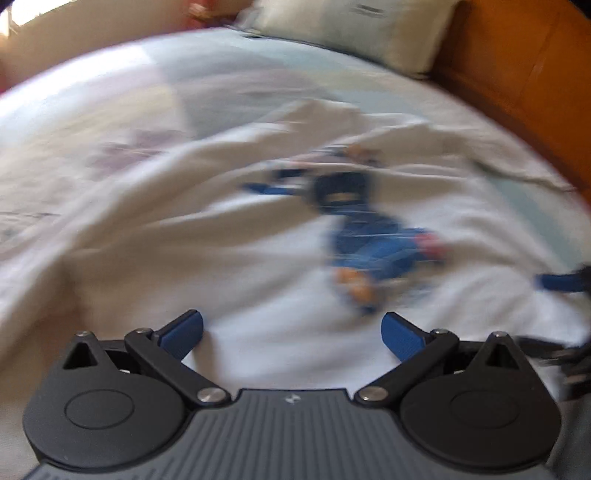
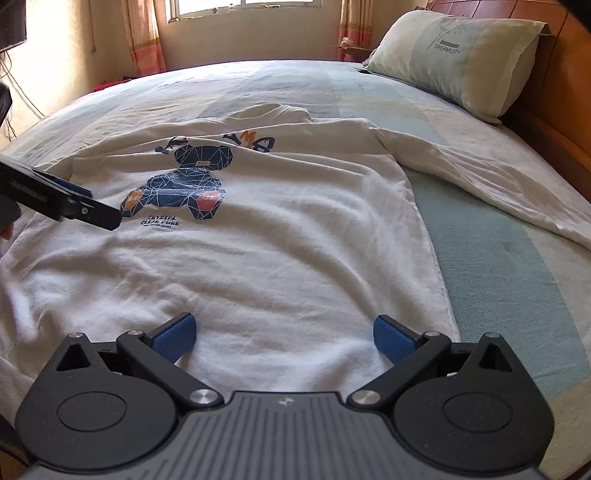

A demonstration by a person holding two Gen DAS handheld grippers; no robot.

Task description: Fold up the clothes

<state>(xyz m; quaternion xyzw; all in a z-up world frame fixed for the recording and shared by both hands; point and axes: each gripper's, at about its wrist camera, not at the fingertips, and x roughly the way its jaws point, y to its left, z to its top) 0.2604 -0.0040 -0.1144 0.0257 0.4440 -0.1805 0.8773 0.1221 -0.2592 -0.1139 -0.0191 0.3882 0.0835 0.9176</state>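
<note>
Blur degrades your left wrist view: the left gripper has its fingers spread apart and empty above the white sweatshirt, whose bear print shows only as a smear; a pillow and wooden headboard sit beyond. Your right wrist view is sharp: the right gripper is likewise spread and holds nothing, low over the hem. The sweatshirt lies face up on the bed, one sleeve trailing toward the headboard. No fold appears made; all folding remains. Curtains flank a bright window.
</note>
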